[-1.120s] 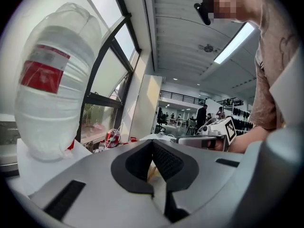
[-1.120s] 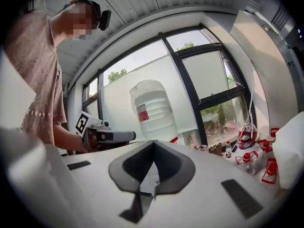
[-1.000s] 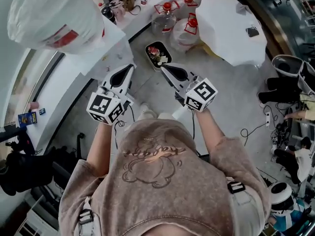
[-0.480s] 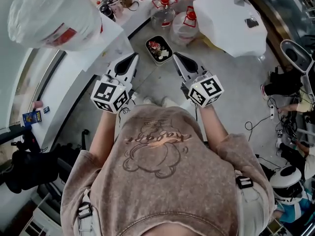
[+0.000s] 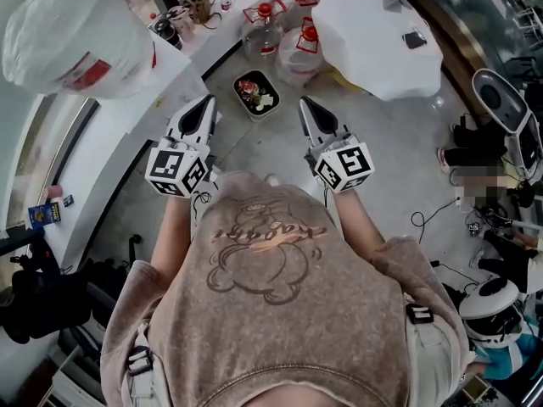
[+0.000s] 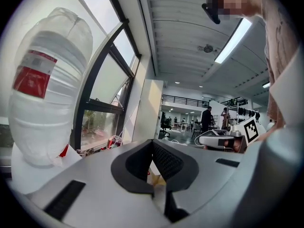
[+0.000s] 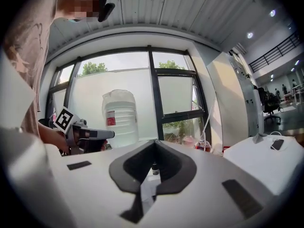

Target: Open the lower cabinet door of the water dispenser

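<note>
Head view looks steeply down on the water dispenser [image 5: 165, 79] at far left, its white top carrying an upright, plastic-wrapped water jug [image 5: 75, 30] with a red label. Its lower cabinet door shows in no view; I judge that it sits low on the cabinet front, hidden from above by that top. Just right of the dispenser and nearer the person, the left gripper [image 5: 207, 100] is held out with its jaws together and nothing between them. The left gripper view bears this out: the pads meet at the tip, and the jug looms close on the left. Between the two grippers, farther out on the floor, lies a dark food tray [image 5: 256, 93]. The right gripper [image 5: 304, 102] is likewise closed and empty, and in its own view the jug stands well off to the left, beyond the other gripper. Farther right are red-capped bottles [image 5: 299, 47] and a white-covered table [image 5: 373, 32]. The dispenser's long axis is vertical, and the door should lie left of and below both grippers. The left one is plainly nearer, and would likely have to drop and turn left to reach the door's edge.
</note>
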Demonstrator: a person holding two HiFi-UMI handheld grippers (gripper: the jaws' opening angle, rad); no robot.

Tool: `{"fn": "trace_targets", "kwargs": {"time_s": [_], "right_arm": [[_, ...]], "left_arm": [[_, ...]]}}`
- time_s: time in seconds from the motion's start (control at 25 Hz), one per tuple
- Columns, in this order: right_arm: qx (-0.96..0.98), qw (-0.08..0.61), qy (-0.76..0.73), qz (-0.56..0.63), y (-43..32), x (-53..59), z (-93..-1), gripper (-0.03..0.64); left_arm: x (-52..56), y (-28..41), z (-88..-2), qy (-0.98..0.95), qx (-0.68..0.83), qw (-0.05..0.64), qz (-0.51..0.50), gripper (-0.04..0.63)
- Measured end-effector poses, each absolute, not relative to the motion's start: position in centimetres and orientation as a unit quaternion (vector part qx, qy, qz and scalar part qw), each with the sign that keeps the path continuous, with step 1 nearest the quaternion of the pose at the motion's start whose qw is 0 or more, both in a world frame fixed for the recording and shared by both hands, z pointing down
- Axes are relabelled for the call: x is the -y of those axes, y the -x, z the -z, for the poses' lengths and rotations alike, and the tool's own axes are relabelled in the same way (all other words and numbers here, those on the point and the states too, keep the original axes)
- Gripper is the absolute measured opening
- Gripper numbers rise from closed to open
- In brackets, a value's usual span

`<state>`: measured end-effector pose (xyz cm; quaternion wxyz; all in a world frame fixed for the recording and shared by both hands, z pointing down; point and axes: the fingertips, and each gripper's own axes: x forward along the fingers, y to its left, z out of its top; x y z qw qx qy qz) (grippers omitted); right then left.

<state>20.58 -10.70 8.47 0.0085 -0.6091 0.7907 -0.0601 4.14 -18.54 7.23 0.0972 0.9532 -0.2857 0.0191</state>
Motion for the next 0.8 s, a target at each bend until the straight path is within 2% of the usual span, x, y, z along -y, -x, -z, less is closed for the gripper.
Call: {"fn": "trace_targets", "kwargs": {"time_s": [0.4, 0.8], "right_arm": [[-0.765, -0.001, 0.640, 0.073, -23.2, 10.4, -11.7, -0.002], [-0.767, 0.000, 0.637, 0.075, -22.9, 10.8, -12.2, 0.000]], "left_arm": [[18.0, -6.4, -9.1, -0.952, 0.293, 0.092, -0.002, 0.017], [18.2, -5.2, -10.0, -0.941, 0.325, 0.096, -0.011, 0.017]]}}
